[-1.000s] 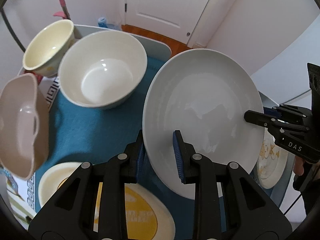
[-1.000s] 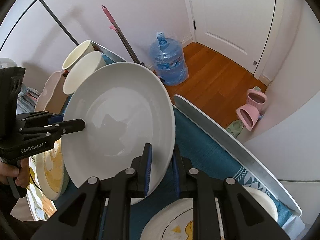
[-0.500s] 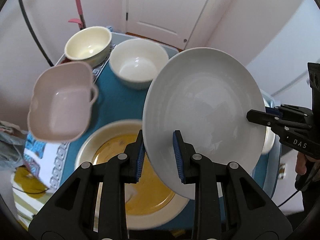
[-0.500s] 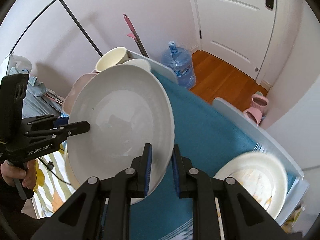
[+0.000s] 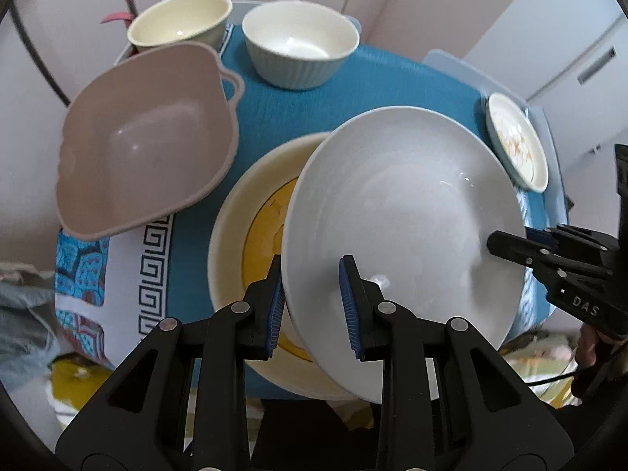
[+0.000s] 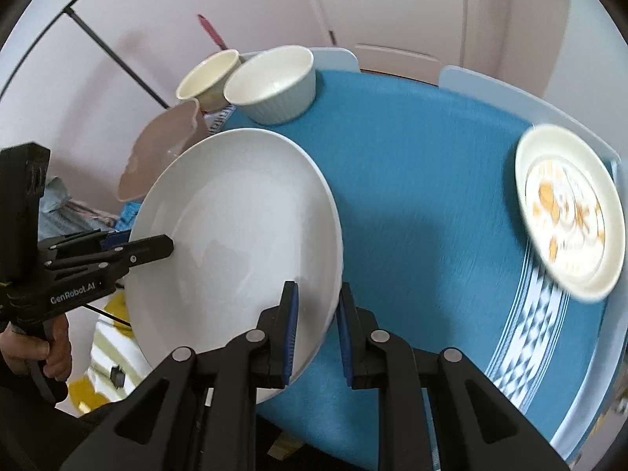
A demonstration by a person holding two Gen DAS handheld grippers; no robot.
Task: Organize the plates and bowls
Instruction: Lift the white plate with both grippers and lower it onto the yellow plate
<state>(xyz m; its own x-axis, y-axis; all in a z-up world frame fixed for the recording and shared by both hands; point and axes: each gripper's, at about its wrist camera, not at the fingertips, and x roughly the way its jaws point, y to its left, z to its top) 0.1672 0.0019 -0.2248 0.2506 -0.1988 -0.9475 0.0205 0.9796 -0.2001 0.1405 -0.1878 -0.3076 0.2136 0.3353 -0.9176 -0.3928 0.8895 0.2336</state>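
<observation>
Both grippers hold one large white plate (image 5: pixel 408 219) in the air, tilted, above the table. My left gripper (image 5: pixel 312 302) is shut on its near rim. My right gripper (image 6: pixel 316 333) is shut on the opposite rim and shows at the right of the left wrist view (image 5: pixel 510 245). The plate also fills the left of the right wrist view (image 6: pixel 235 243). Under it lies a big cream plate with a yellow centre (image 5: pixel 251 243). A pink handled dish (image 5: pixel 145 149), a cream bowl (image 5: pixel 180 19) and a white ribbed bowl (image 5: pixel 300 49) stand behind.
A small patterned plate (image 6: pixel 569 212) sits at the table's right edge on the blue cloth (image 6: pixel 424 180). A pale tray edge (image 6: pixel 510 90) borders the far side. A black rod stand (image 6: pixel 110 51) leans by the wall. Clutter lies on the floor at left.
Both grippers have carried the white plate back and up, away from the bowls. It now hangs over the yellow-centred plate. Both grips are unchanged.
</observation>
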